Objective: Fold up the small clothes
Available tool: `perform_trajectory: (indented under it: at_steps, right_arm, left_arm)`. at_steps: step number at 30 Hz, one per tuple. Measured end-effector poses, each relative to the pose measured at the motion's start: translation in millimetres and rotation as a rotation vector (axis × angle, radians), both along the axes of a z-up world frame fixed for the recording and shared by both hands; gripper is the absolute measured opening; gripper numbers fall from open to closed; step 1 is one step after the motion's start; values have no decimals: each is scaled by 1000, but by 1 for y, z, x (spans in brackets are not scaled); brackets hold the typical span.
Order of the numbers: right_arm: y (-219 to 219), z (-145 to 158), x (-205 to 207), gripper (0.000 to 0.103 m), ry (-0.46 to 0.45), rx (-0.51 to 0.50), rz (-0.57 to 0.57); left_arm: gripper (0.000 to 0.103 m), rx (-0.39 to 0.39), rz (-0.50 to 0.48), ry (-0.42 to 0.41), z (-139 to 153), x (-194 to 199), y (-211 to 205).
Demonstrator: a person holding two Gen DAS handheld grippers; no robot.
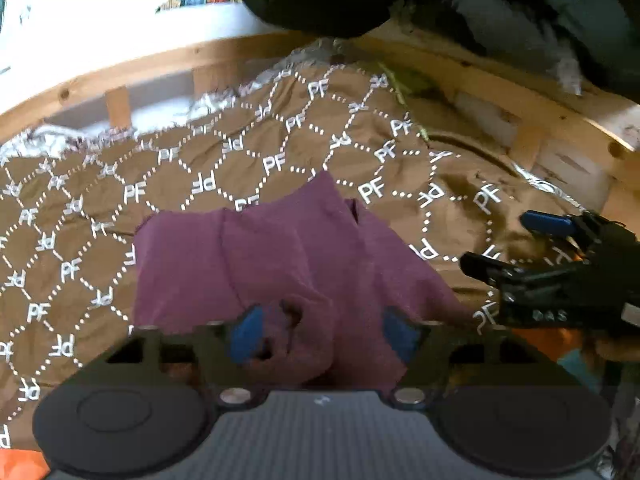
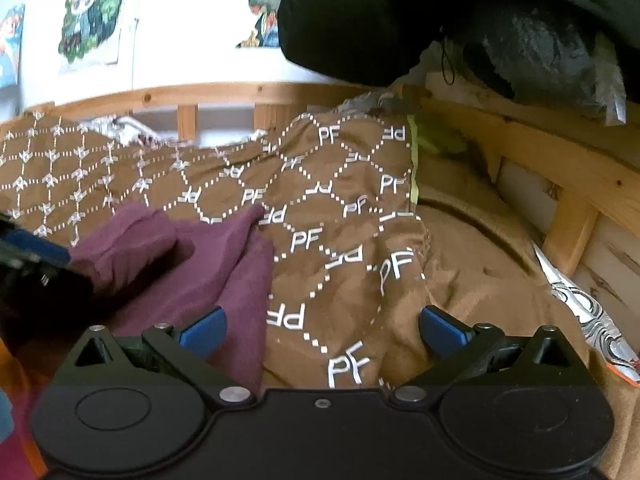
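the purple garment (image 1: 280, 264) lies crumpled on a brown bedspread (image 1: 192, 184) printed with white "pf" letters and dotted diamonds, near the front of both wrist views. in the left wrist view its near edge bunches up between the blue pads of the left gripper (image 1: 324, 332), whose jaws stand spread wide; the cloth sits between them but the pads do not press on it. in the right wrist view the same garment (image 2: 208, 264) reaches the left pad of the right gripper (image 2: 322, 326), and most of the gap between the two blue pads shows only bedspread (image 2: 344, 208). the right gripper's jaws are spread wide too and pinch nothing; whether the left pad touches the cloth cannot be told. the right gripper also shows at the right edge of the left wrist view, apart from the garment, its fingers parted over the bedspread.

the bedspread covers a bed with a pale wooden slatted frame (image 2: 520, 148). a dark bundle of fabric (image 2: 360, 20) sits over the frame's far corner. colourful posters (image 2: 92, 12) hang on the white wall behind. no container shows in either view
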State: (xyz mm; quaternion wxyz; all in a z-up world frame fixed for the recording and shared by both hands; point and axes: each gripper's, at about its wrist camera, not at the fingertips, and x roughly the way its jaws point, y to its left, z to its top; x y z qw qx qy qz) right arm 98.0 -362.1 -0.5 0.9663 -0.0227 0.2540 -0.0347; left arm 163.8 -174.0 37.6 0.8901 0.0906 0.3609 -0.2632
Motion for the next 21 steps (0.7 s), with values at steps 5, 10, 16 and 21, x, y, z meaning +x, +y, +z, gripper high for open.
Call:
perform_trajectory:
  at_steps: [5,10,16,21]
  right_arm:
    - [2,0,-4,102,-50,36,-23]
    - [8,-1,-5,102,-64,69,-13]
    - [23,4,-11,102,-67,179,83]
    - [38,6,-3,101,-39,256,133]
  left_arm:
    - [100,28,-33,-120,14,-31,6]
    - [102,178,82,-191,10,-48,8]
    - [102,311,107,-201,-15,-55,19]
    - [102,311,58,-171,-23,-47,23]
